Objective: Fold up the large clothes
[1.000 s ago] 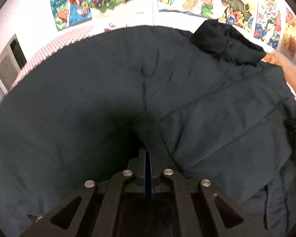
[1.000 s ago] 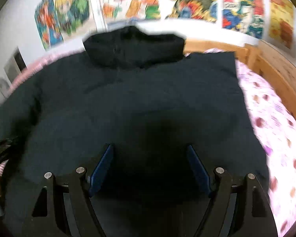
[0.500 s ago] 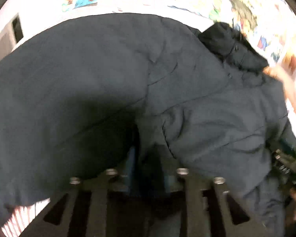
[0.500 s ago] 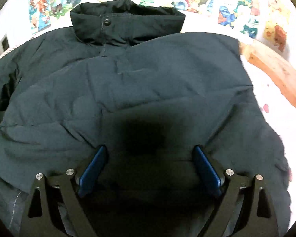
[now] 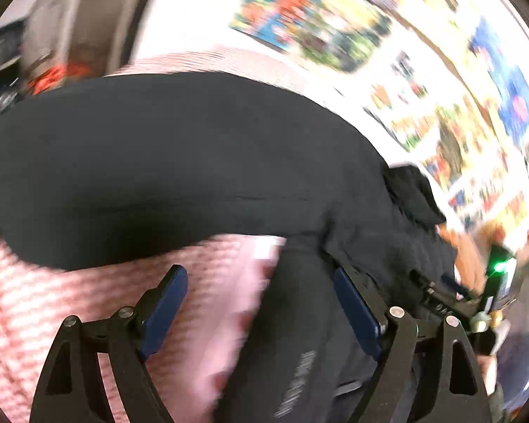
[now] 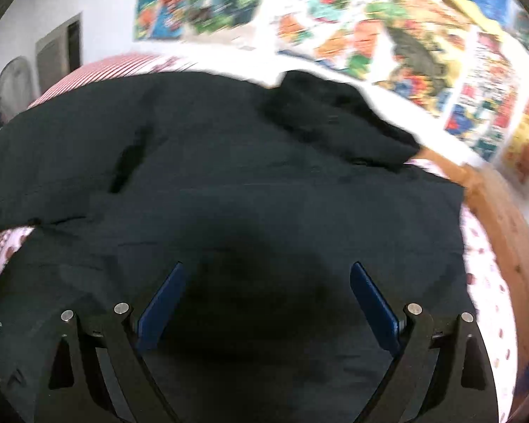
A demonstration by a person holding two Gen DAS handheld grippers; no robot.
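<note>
A large dark padded jacket [image 6: 264, 183] lies spread on a bed, its hood [image 6: 338, 120] at the far right near the wall. In the left wrist view the jacket's sleeve [image 5: 165, 162] stretches across the pink bedding, and another fold [image 5: 299, 335] runs down between the fingers. My left gripper [image 5: 261, 303] is open and holds nothing. My right gripper [image 6: 264, 303] is open, low over the jacket's body, holding nothing. The right gripper also shows in the left wrist view [image 5: 469, 303] at the right edge.
The bed has a pink patterned sheet [image 5: 53, 310] and a wooden frame [image 6: 493, 218] along the right side. Colourful posters [image 6: 388, 35] cover the wall behind. A doorway [image 5: 88, 21] and clutter lie at the far left.
My left gripper was shut on the jacket fabric, has opened and let it go, and has swung left so pink bedding shows. The right gripper stayed open and shifted slightly over the jacket.
</note>
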